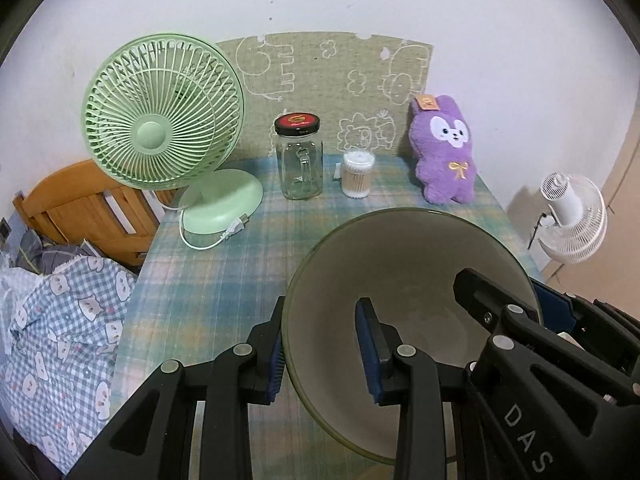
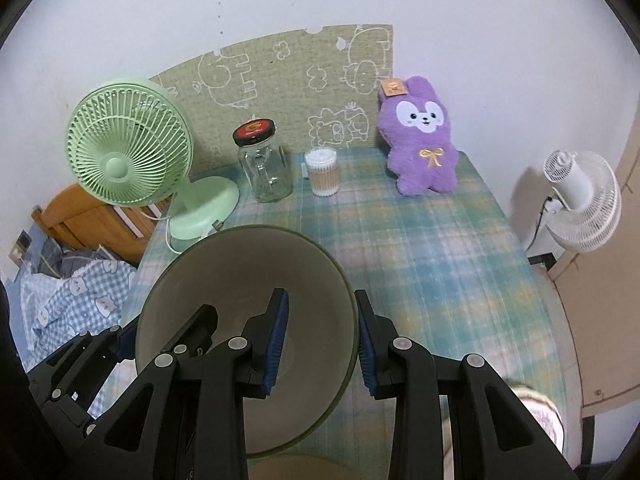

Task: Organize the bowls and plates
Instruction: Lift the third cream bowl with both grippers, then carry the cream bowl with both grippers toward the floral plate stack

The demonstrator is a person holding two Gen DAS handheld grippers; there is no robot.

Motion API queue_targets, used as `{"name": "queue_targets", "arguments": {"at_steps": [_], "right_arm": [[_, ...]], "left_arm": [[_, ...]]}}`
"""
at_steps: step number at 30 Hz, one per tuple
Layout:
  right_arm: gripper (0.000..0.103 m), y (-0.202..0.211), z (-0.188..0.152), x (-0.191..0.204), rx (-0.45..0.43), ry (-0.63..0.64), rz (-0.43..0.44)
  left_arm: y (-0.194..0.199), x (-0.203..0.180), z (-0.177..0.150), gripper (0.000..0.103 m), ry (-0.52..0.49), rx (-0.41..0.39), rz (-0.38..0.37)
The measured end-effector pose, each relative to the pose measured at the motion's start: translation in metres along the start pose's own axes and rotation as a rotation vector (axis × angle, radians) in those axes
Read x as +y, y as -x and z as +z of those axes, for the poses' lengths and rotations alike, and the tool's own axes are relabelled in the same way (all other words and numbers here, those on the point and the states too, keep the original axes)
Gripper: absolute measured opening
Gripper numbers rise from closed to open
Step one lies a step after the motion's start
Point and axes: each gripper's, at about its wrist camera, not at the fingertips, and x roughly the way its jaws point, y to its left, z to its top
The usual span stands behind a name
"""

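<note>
Both the left gripper [image 1: 326, 350] and the right gripper [image 2: 318, 344] are straddling the rim of one grey bowl [image 1: 400, 280] with narrowed jaws, at the near side of the table [image 2: 440, 248]. It is hanging above another dish [image 2: 544, 412], so the stacking seems not finished yet.

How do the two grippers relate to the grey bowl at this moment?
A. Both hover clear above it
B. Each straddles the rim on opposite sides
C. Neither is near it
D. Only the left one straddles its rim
B: the left gripper and the right gripper each have one finger inside and one outside the bowl's rim, on opposite sides.
</note>
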Motion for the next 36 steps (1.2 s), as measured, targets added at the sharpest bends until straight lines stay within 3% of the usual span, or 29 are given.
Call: {"name": "queue_targets", "arguments": {"at_steps": [19,36], "right_arm": [[0.036,0.034,-0.096,-0.01,0.048,-0.065,-0.076],[0.036,0.025,-0.13,-0.01,0.109,-0.097,-0.086]], "left_arm": [[0.025,-0.01,-0.082,0.031,-0.07,0.062,-0.074],[0.018,-0.005,-0.118,0.031,-0.086,0.126,-0.084]]}}
